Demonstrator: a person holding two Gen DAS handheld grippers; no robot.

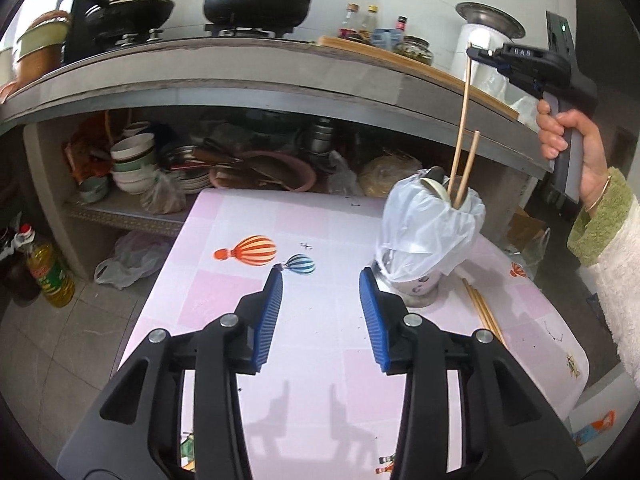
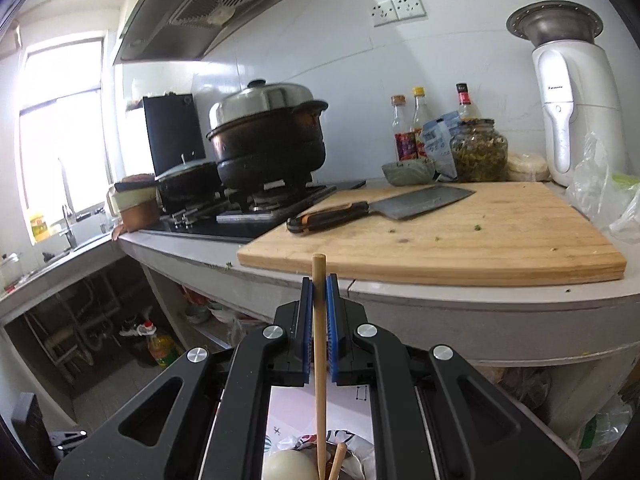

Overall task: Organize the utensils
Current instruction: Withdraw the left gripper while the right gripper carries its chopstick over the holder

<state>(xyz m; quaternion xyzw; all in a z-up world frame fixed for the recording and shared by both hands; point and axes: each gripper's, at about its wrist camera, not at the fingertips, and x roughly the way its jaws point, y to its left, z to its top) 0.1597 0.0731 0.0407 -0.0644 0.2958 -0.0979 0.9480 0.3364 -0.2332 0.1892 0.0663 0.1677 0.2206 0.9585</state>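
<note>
Right gripper (image 2: 319, 280) is clamped on a wooden chopstick (image 2: 319, 352) near its top end, held above the metal utensil cup (image 1: 416, 288), w/ the stick's lower end reaching down into the cup. A 2nd chopstick (image 1: 469, 168) already stands in that cup, which is draped in a white plastic bag (image 1: 424, 224) & sits on the pink balloon-print table (image 1: 320, 220). Left gripper (image 1: 320, 276) hangs over the table just left of the cup, jaws apart w/ nothing between them. More chopsticks (image 1: 482, 312) lie flat on the table beside the cup's base.
</note>
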